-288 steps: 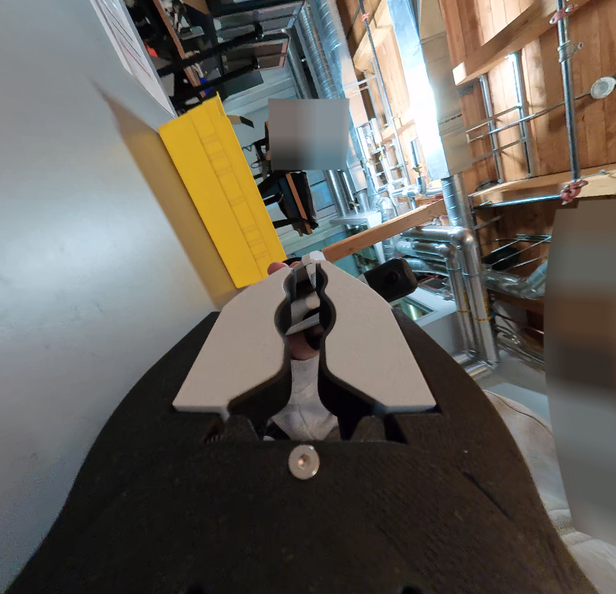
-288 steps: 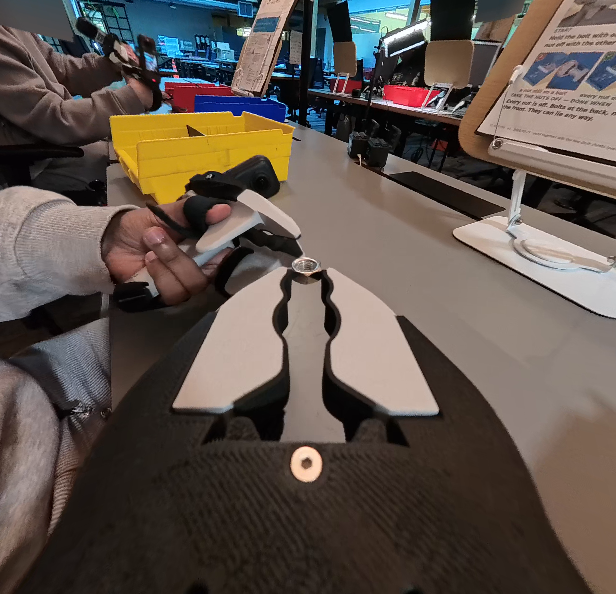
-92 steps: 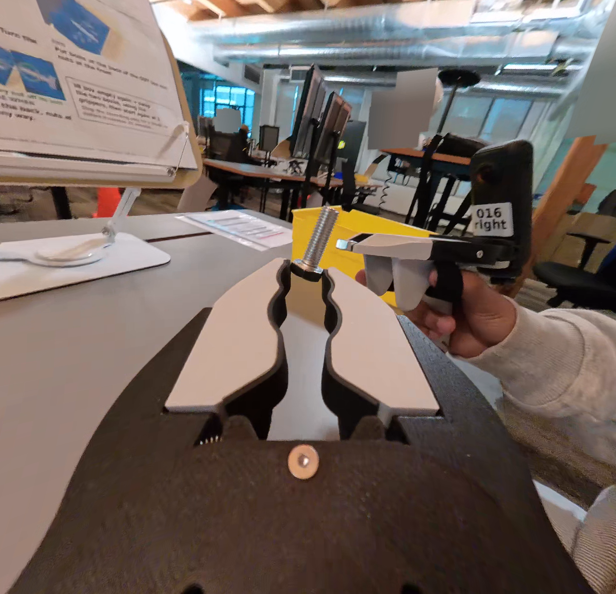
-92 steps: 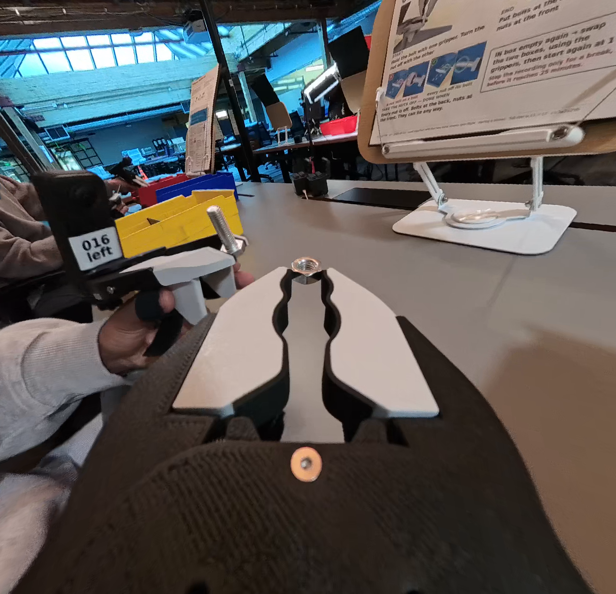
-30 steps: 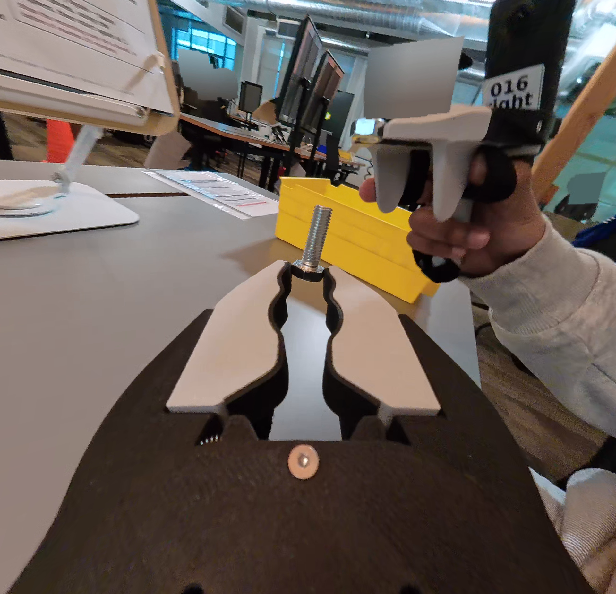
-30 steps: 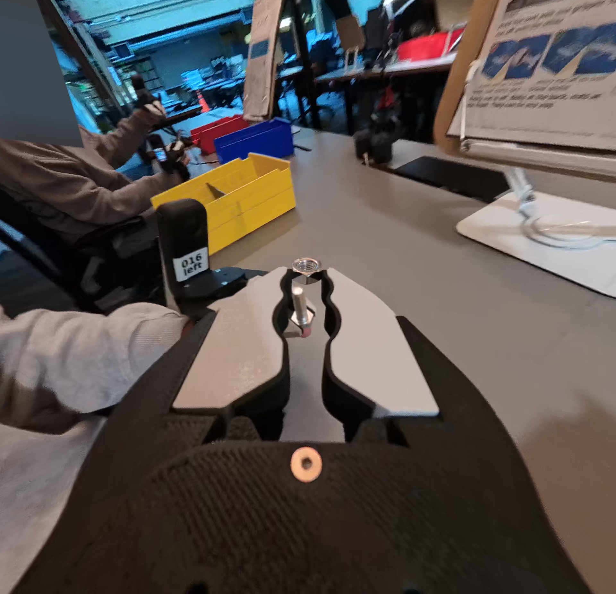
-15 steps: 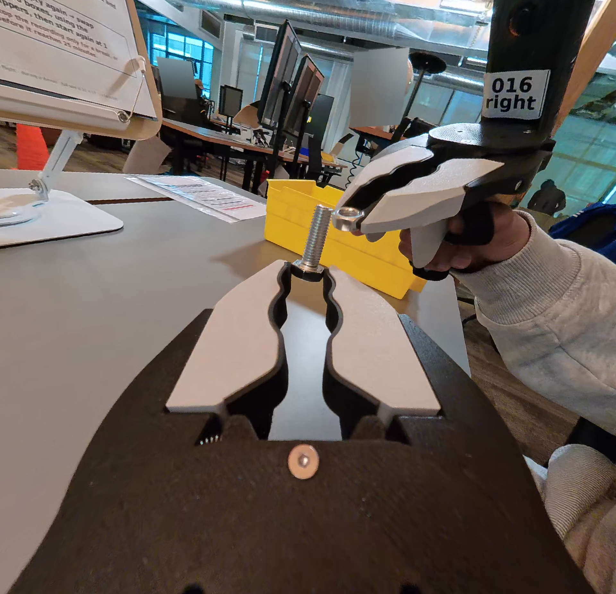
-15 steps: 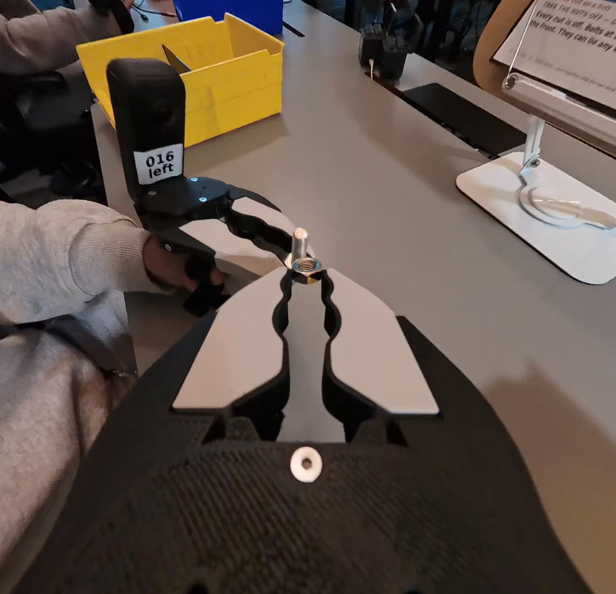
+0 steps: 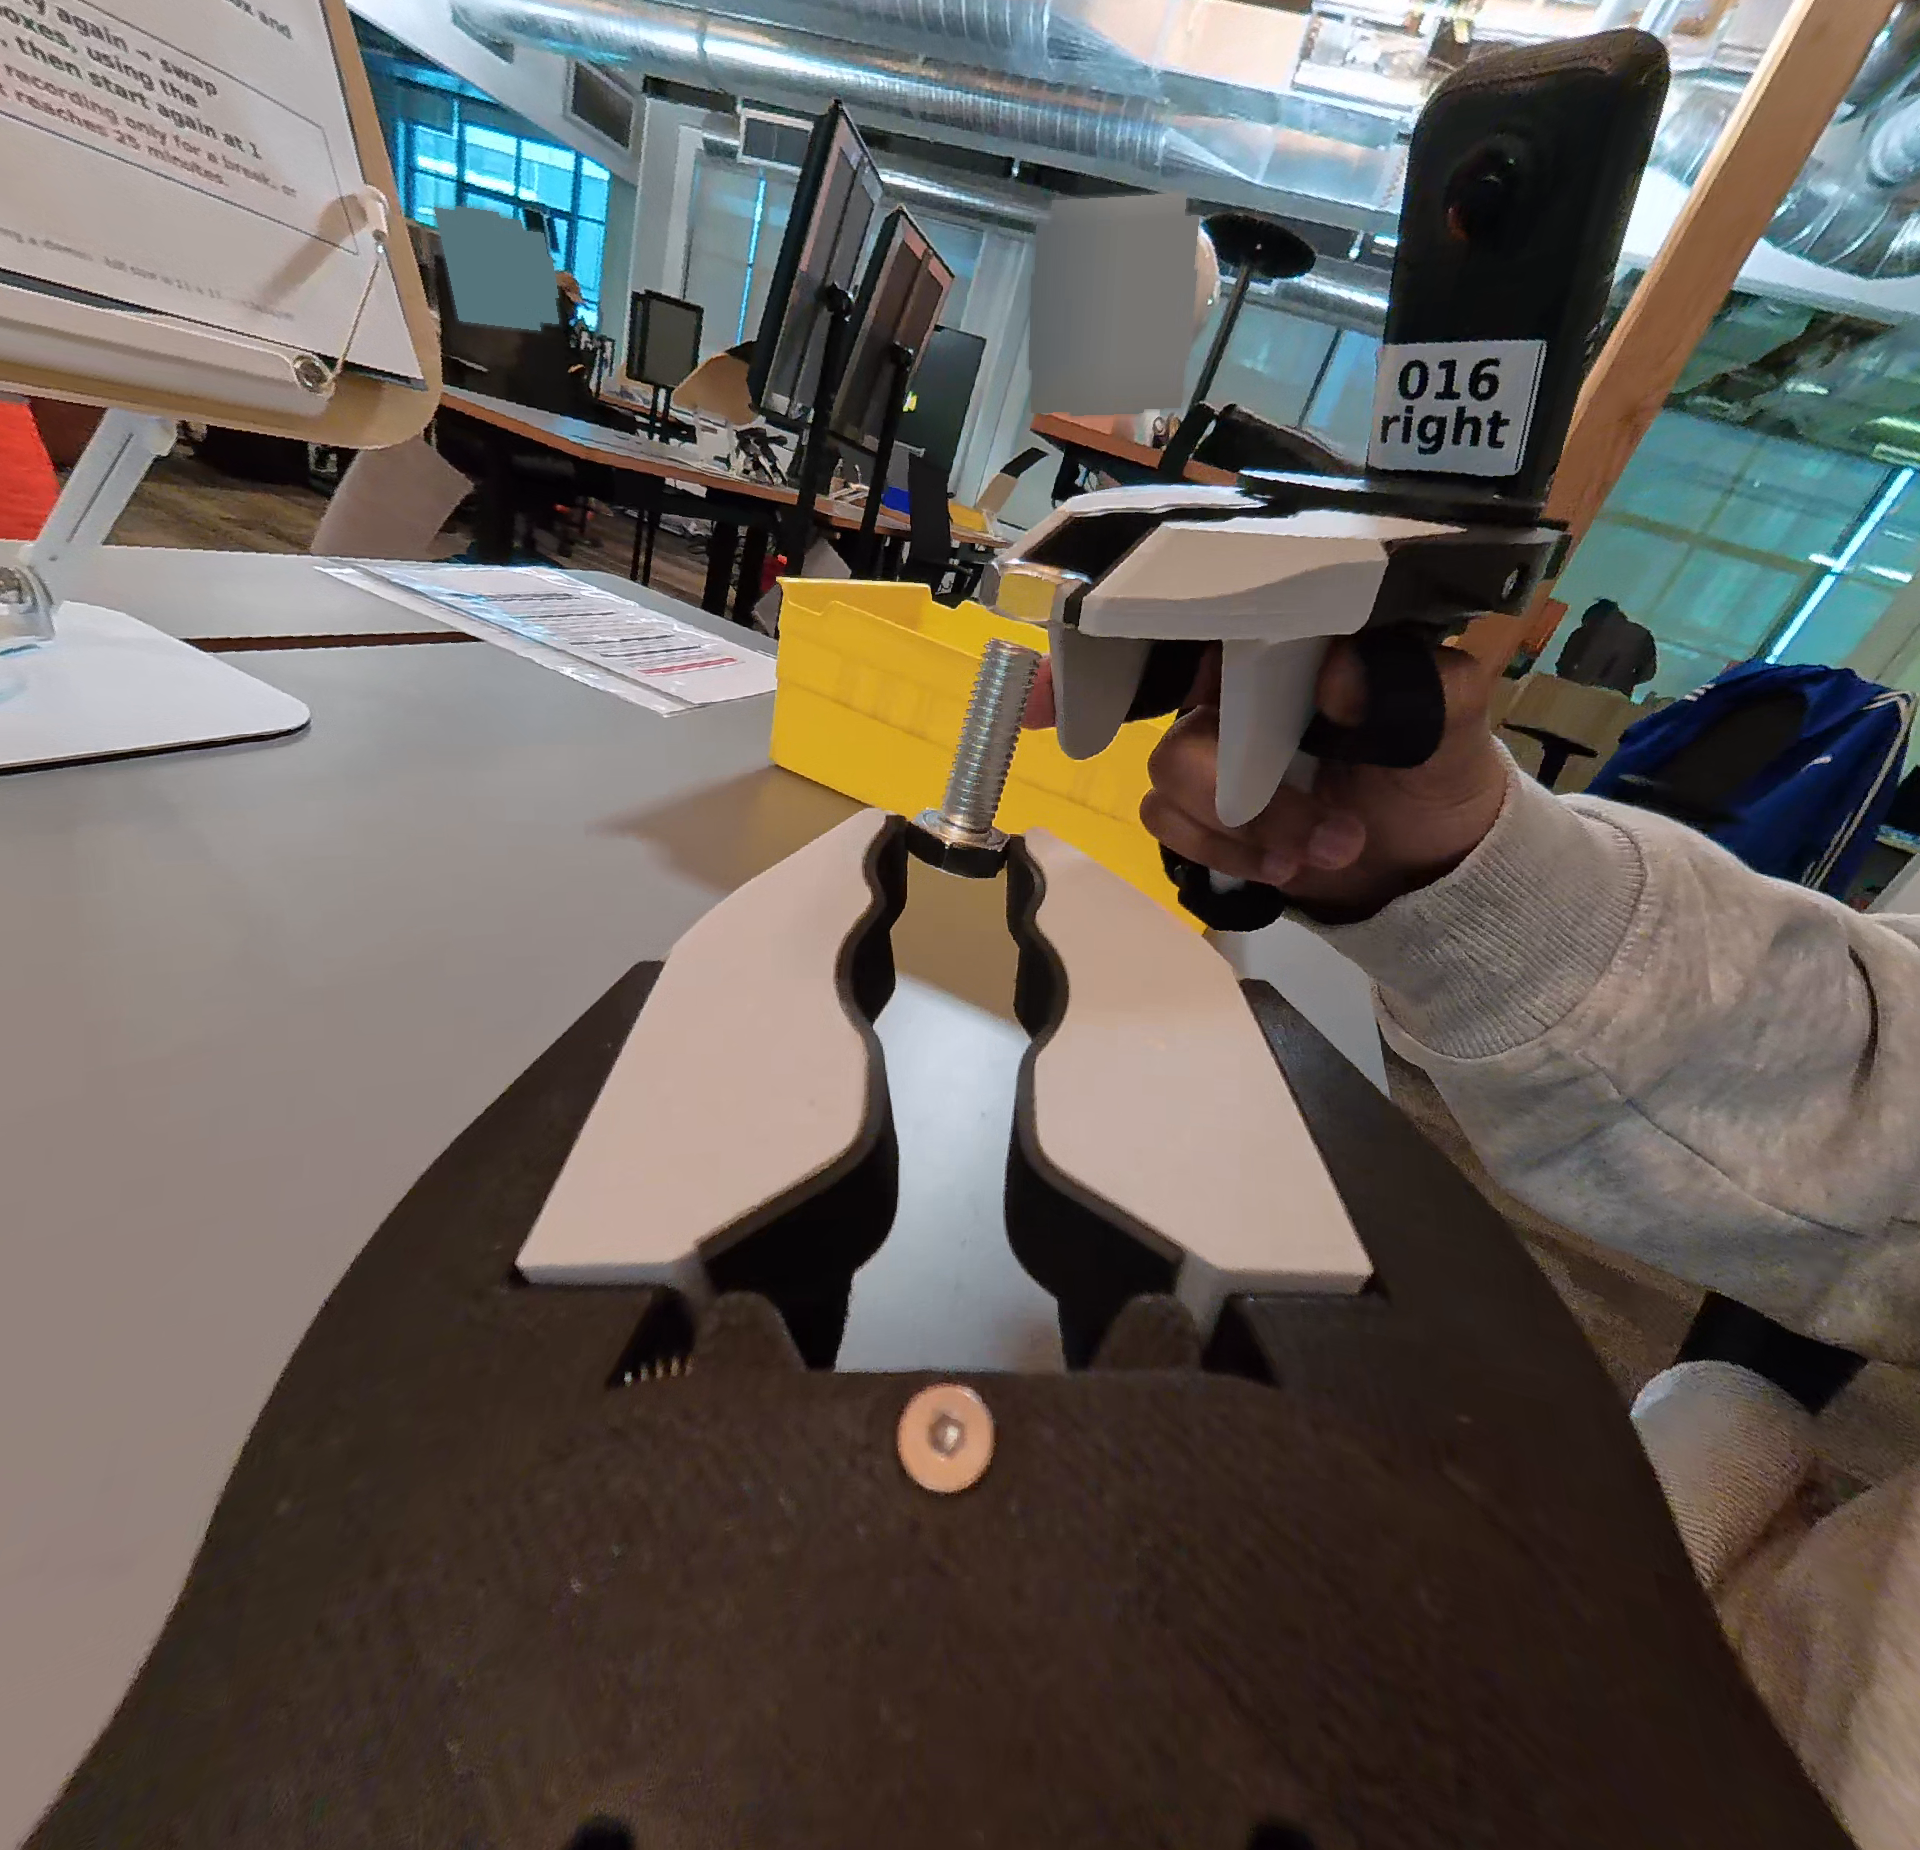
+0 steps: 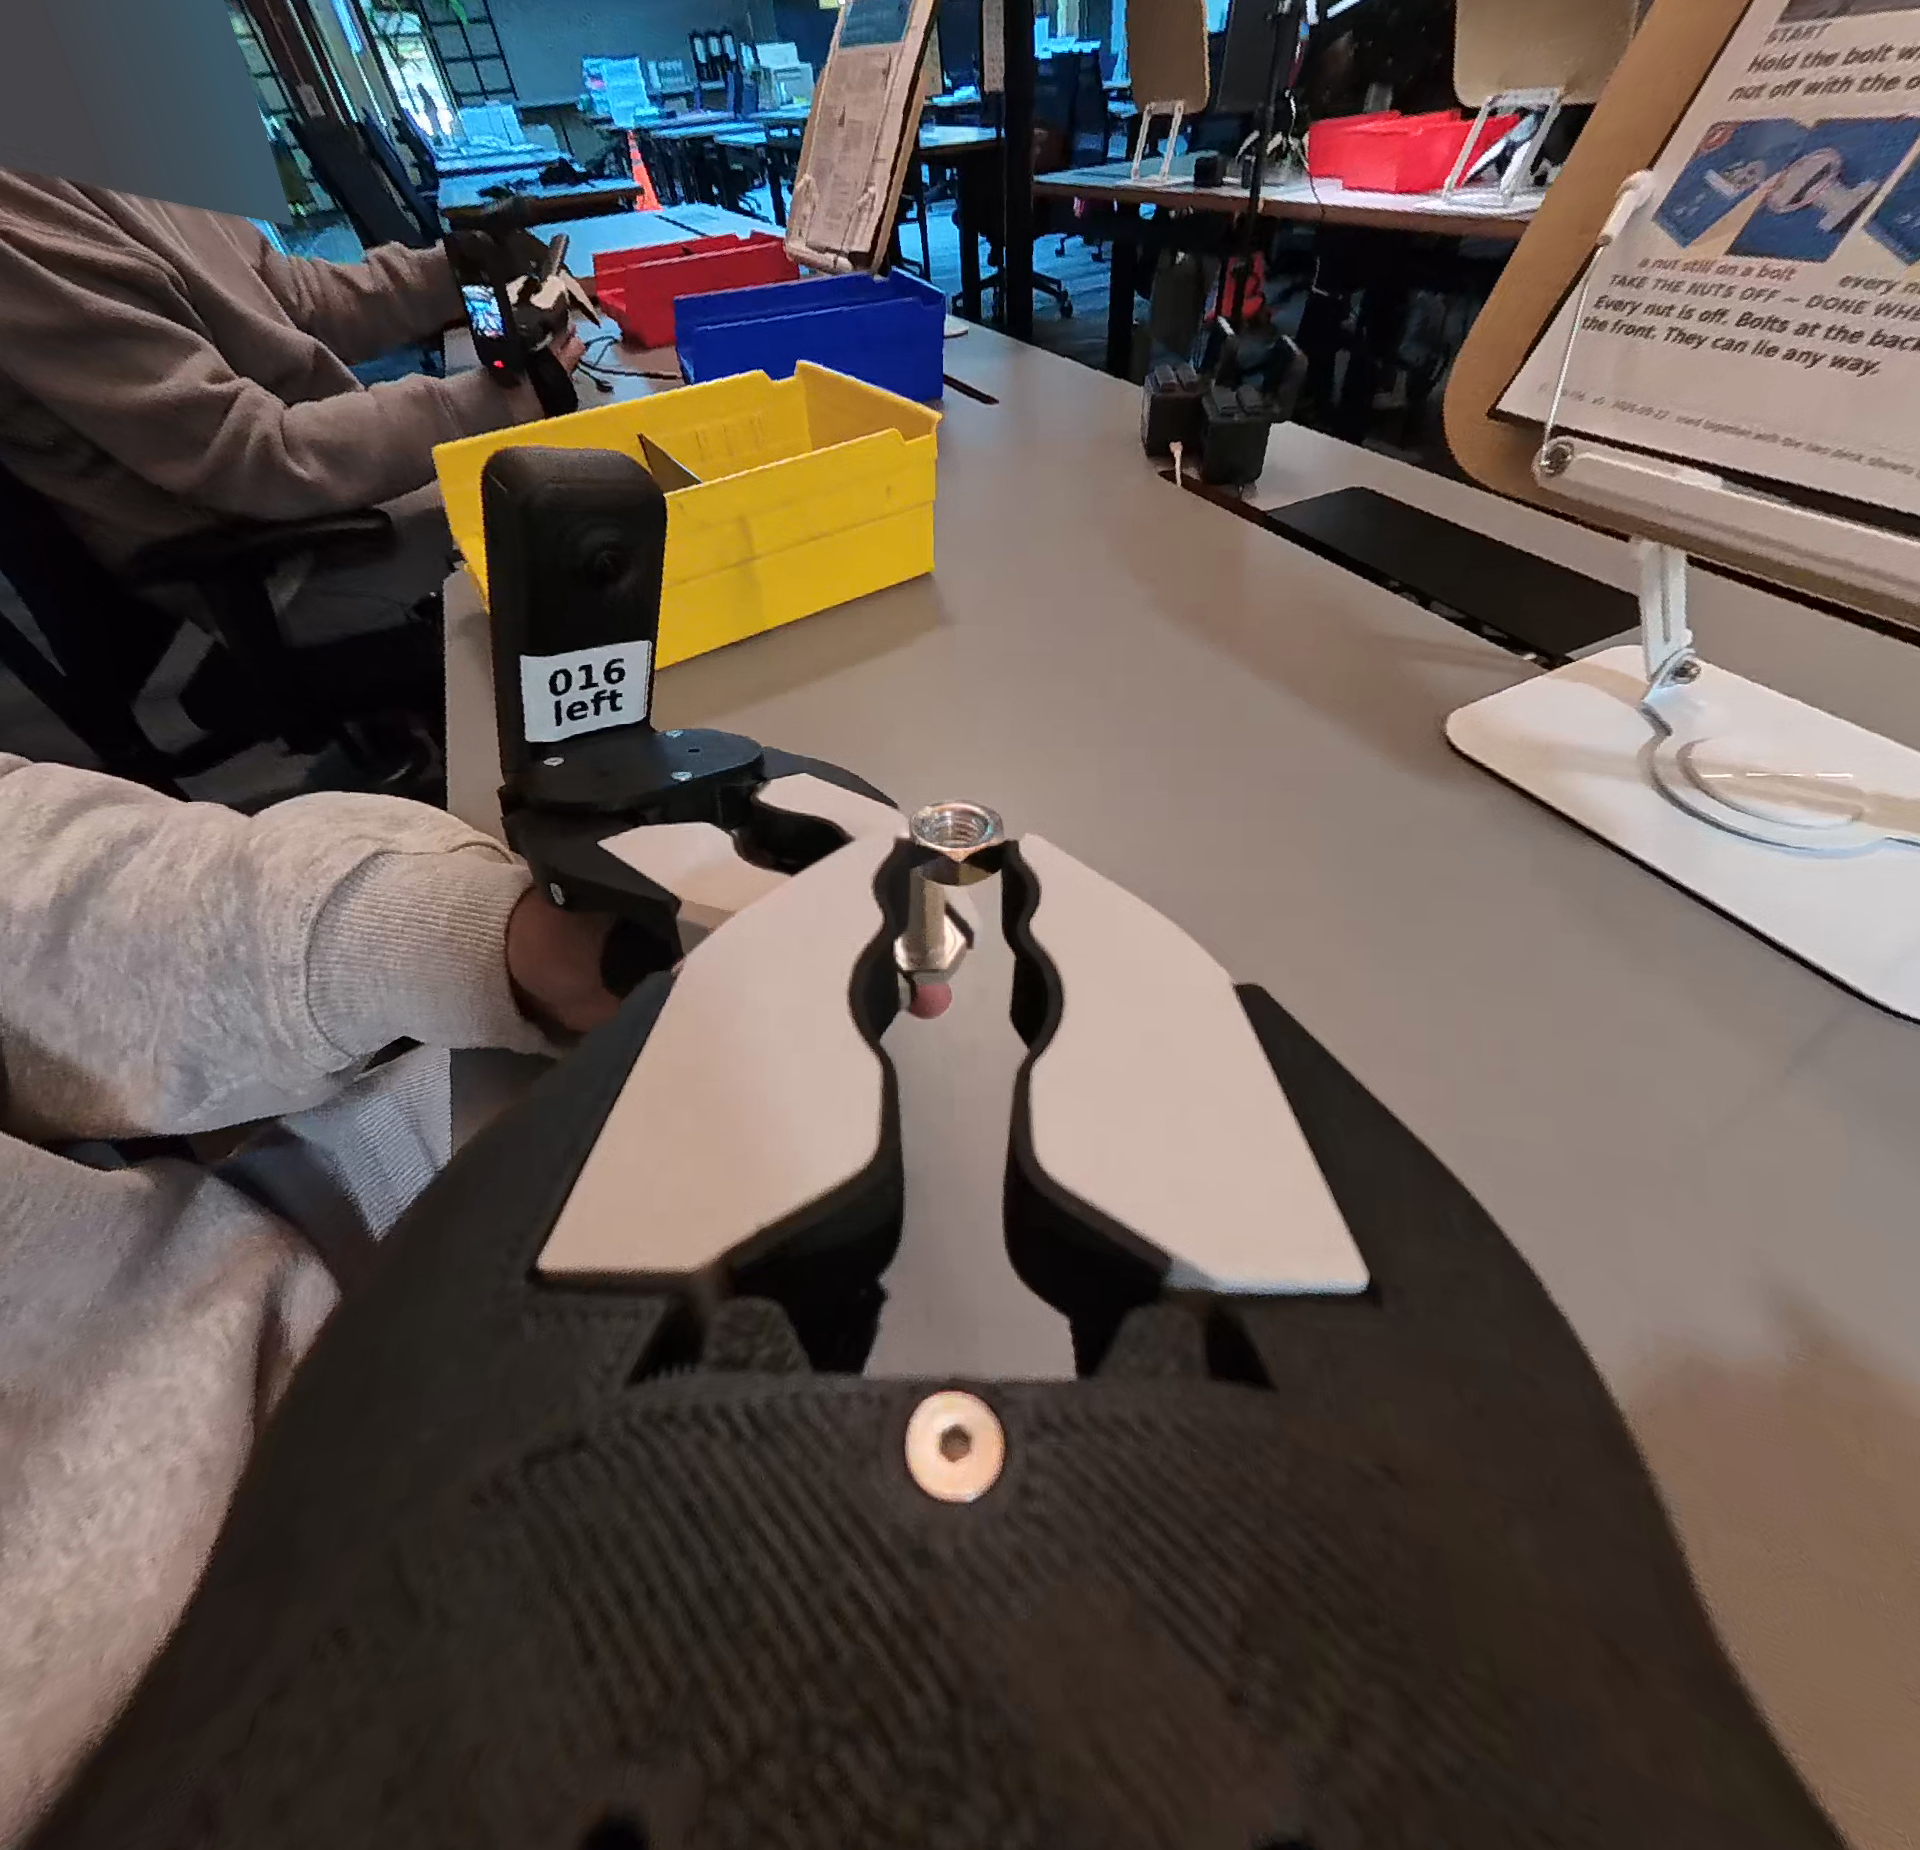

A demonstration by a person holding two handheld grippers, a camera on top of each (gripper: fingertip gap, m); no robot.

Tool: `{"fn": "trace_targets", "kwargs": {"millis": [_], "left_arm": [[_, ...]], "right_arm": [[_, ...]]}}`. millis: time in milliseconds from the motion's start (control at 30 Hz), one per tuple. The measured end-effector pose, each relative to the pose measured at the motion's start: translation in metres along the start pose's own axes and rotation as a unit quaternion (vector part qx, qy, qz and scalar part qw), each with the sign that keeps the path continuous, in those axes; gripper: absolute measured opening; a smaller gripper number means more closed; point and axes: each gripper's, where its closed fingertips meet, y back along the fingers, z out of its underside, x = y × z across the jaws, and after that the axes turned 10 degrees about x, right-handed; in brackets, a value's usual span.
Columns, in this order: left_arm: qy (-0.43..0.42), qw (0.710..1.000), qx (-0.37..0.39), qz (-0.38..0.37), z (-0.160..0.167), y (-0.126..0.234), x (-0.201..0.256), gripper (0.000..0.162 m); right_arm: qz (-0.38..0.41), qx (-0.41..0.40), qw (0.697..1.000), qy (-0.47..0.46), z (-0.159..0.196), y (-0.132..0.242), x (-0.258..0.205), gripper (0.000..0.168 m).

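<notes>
My left gripper is shut on the hex head of a silver bolt, which stands upright with its thread pointing up. My right gripper is shut on a silver hex nut. In the left wrist view the right gripper holds the nut just above the bolt's tip, a small gap between them. In the right wrist view the bolt shows below the nut, between my fingers, with the left gripper holding it from the left.
Both grippers hang over a grey table. A yellow bin stands on it at the left, a blue bin and red bin behind. A white stand with an instruction sheet is at the right. Another person sits at the far left. Spacing between my two grippers at the tips: around 4 cm.
The right gripper with the nut has risen from beside the bolt's top and levelled out, so the nut now sits right above the bolt's tip. The left gripper holds the bolt steady.
</notes>
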Motion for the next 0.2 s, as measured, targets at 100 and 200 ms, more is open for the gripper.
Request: {"fn": "trace_targets", "kwargs": {"millis": [100, 200], "left_arm": [[-0.004, 1.0, -0.002, 0.0, 0.001, 0.0, 0.0003, 0.02], [-0.007, 1.0, 0.0, -0.001, -0.0001, 0.0006, 0.0006, 0.02]], "right_arm": [[-0.01, 0.016, 1.0, -0.003, -0.0021, -0.0021, -0.0048, 0.017], [-0.008, 0.018, 1.0, 0.008, 0.0004, -0.0042, -0.0063, 0.017]]}}
